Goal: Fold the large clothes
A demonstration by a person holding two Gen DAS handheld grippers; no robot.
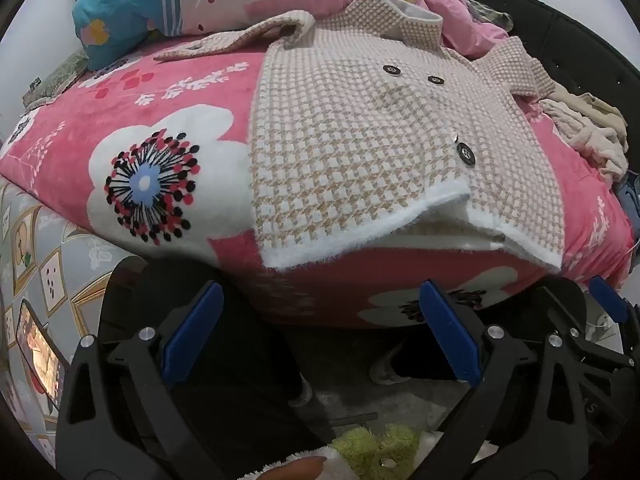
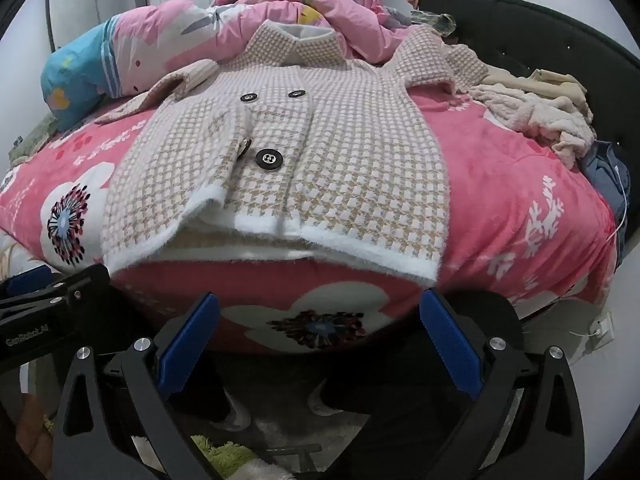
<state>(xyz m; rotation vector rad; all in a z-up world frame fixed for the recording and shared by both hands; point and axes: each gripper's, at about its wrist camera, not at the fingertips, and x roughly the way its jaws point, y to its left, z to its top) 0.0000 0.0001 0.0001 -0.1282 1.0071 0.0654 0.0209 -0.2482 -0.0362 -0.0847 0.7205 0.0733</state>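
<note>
The houndstooth coat (image 1: 360,136) lies front-up and spread flat on the pink floral blanket (image 1: 188,92) that covers the bed. Its collar points toward the far end of the blanket; its white fuzzy hem (image 2: 280,236) lies near the blanket's near edge. The front panels gape slightly at the hem. Black buttons (image 2: 267,158) run down the front of the coat. Both sleeves extend outward from the shoulders onto the blanket.

At the far end of the blanket, just beyond the collar, lies a bunched pink duvet (image 2: 280,8). On the far right part of the blanket, apart from the coat, lies a heap of cream and beige clothes (image 2: 536,116).

The left gripper (image 1: 320,332) is positioned beyond the blanket's near edge, short of the hem. Its jaws stand fully spread with nothing between the blue pads (image 1: 450,332).

The right gripper (image 2: 318,336) is positioned likewise, off the blanket's near edge. Its jaws are spread wide and hold nothing.
</note>
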